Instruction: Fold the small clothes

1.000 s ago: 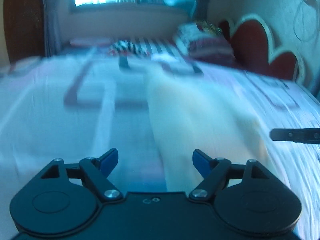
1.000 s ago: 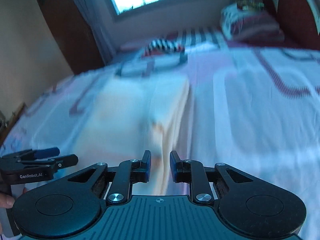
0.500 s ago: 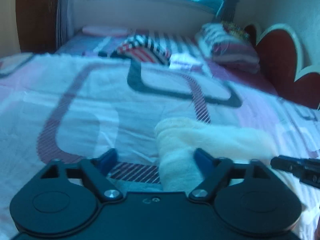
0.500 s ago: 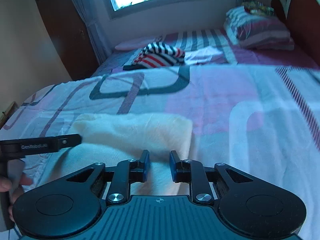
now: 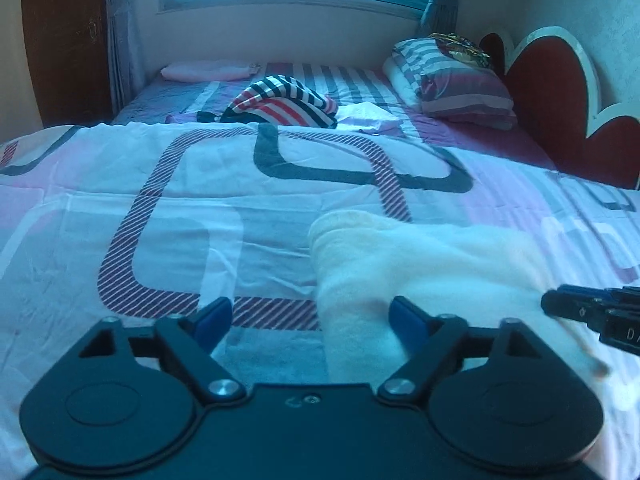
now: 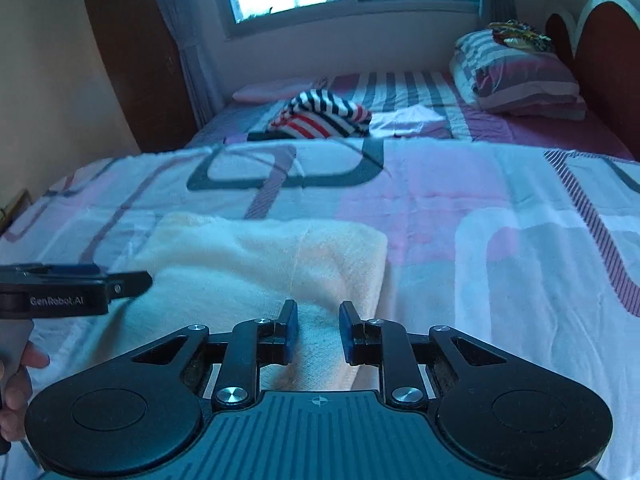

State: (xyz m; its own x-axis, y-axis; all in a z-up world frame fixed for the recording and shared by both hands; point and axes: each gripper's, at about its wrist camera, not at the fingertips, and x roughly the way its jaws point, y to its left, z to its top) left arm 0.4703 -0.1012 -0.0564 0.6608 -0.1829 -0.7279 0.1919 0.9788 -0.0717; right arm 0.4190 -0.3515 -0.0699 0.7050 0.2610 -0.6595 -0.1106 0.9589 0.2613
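Bed (image 5: pixel 120 208) fills both views, covered by a white-pink sheet with dark looped stripes. Headboard (image 5: pixel 548 92) is red with a white scalloped edge, at the far right. Striped pillow (image 6: pixel 520 76) lies against it. Cream towel-like cloth (image 6: pixel 256 264) lies folded flat on the sheet near the front edge, fold line running front to back. A striped black-white-red garment (image 5: pixel 280 102) sits bunched mid-bed, well apart from the cream cloth, with a small white piece (image 5: pixel 368 116) just beside it.

Left gripper (image 5: pixel 308 316) — fingers spread wide, the cloth's left edge lies between them, nothing clamped. Right gripper (image 6: pixel 318 330) — a narrow gap between its blue pads, over the cloth's near right part; can't tell if fabric is pinched.
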